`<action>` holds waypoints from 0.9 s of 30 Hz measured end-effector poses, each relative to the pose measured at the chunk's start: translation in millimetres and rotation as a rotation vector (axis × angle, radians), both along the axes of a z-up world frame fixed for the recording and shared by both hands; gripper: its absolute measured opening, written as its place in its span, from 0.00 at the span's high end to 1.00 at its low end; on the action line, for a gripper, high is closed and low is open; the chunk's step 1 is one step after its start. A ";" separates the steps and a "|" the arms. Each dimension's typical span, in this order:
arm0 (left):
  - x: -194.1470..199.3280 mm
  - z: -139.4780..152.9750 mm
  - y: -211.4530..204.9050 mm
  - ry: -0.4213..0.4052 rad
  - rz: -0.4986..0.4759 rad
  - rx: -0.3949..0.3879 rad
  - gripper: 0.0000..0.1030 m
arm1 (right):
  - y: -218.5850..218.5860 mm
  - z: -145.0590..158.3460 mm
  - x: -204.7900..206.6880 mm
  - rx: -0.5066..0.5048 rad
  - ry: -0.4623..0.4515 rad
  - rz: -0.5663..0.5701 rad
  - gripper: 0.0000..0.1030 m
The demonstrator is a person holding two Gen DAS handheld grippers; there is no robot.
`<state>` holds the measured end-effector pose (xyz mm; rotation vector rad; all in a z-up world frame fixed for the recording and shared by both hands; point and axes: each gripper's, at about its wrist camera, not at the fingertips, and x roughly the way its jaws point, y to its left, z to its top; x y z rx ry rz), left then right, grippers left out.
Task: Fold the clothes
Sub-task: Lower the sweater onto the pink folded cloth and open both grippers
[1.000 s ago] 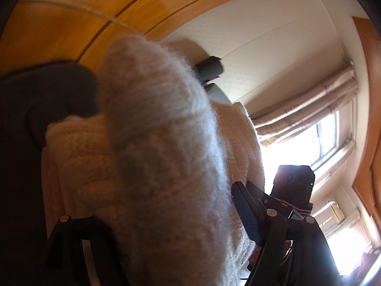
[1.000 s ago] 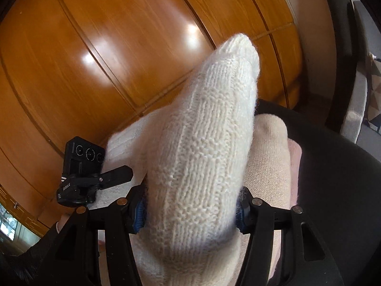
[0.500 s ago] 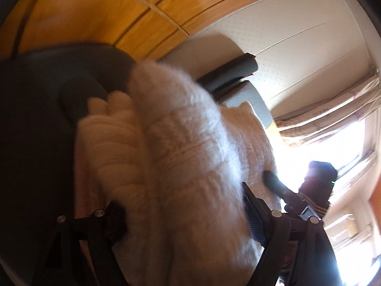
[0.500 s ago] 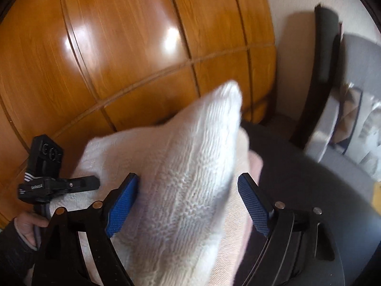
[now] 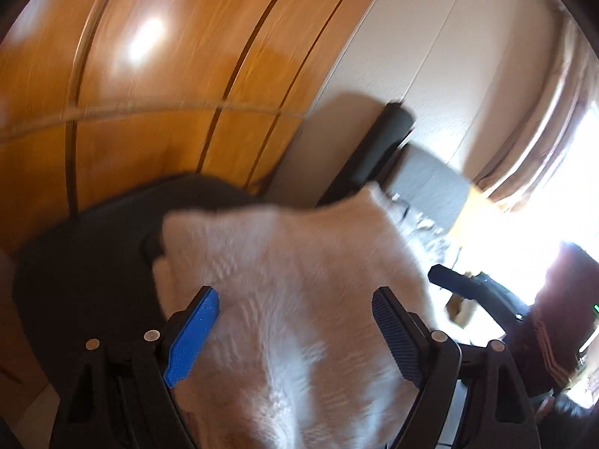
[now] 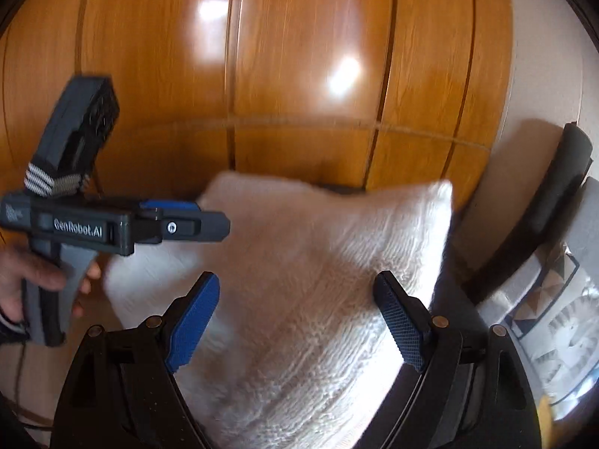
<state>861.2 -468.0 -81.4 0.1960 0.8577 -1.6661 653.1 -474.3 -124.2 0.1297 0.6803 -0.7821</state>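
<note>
A folded white knit sweater [image 6: 310,280] lies on a dark round seat [image 5: 86,262]; it also shows in the left wrist view [image 5: 292,292]. My left gripper [image 5: 295,333] is open, its blue pads [image 5: 192,333] wide apart above the sweater, not touching it. My right gripper [image 6: 297,321] is open too, its pads [image 6: 398,325] spread over the sweater's near side. The left gripper also shows from the side in the right wrist view [image 6: 209,224], over the sweater's left end. The image is blurred by motion.
A wooden panelled wall [image 6: 299,75] stands close behind the seat. A dark chair back [image 6: 543,205] and a grey patterned cushion [image 6: 554,318] are at the right. A bright window with curtains [image 5: 543,112] is at the far right in the left wrist view.
Both grippers opened and let go of the sweater, then drew back from it. The sweater dropped from raised folds to lying flatter on the seat.
</note>
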 end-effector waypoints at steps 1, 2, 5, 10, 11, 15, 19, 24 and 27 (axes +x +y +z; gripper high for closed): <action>-3.6 -2.2 -4.3 -0.016 0.002 0.015 0.16 | -2.8 -8.3 -1.7 -0.007 0.018 -0.006 0.16; -6.0 -14.6 9.2 -0.036 -0.003 0.018 0.16 | -5.0 -15.0 -4.7 -0.016 0.023 -0.011 0.16; -5.6 -31.4 -4.7 -0.128 -0.026 0.013 0.16 | -9.9 -30.0 -10.0 -0.024 0.016 -0.030 0.15; 28.7 -42.9 1.1 -0.160 -0.035 0.017 0.12 | -16.7 -40.9 -15.7 -0.002 -0.019 -0.072 0.13; 26.9 -41.2 -1.2 -0.165 -0.036 0.016 0.11 | -17.0 -41.4 -16.3 0.000 -0.022 -0.081 0.12; 17.4 -61.1 -9.6 -0.173 -0.034 0.018 0.09 | -17.3 -24.9 -15.3 0.025 0.001 -0.088 0.11; 18.5 -74.7 -18.7 -0.139 -0.027 0.010 0.07 | -2.2 2.0 -26.8 0.026 -0.018 -0.112 0.10; 30.9 -69.8 -20.9 -0.117 0.009 0.023 0.07 | 30.3 30.8 -66.2 0.015 -0.134 -0.182 0.08; 22.2 -57.4 -17.0 -0.152 0.026 0.027 0.01 | 41.4 36.3 -89.0 0.039 -0.179 -0.235 0.07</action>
